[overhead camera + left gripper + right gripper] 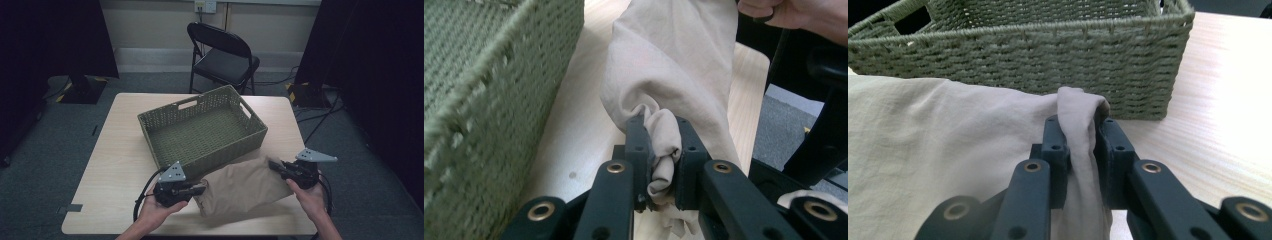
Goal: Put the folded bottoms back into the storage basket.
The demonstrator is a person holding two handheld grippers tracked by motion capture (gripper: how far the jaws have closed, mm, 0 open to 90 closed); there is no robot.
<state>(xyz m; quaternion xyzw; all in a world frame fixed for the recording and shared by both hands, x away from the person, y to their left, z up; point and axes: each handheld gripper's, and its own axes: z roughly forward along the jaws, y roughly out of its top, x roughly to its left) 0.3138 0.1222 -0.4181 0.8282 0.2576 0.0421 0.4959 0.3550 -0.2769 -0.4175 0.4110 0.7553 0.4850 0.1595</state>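
A beige cloth [240, 187] hangs stretched between the two claws near the worktop's [115, 165] front edge, just in front of the green woven basket [202, 127]. The left claw [200, 189] is clamped on a bunched corner of it, and the right claw [274, 165] pinches the opposite end. To do this lift well, I would keep both ends level and taut, then clear the basket's near wall before lowering. The cloth's underside is hidden, so whether it touches the worktop is unclear.
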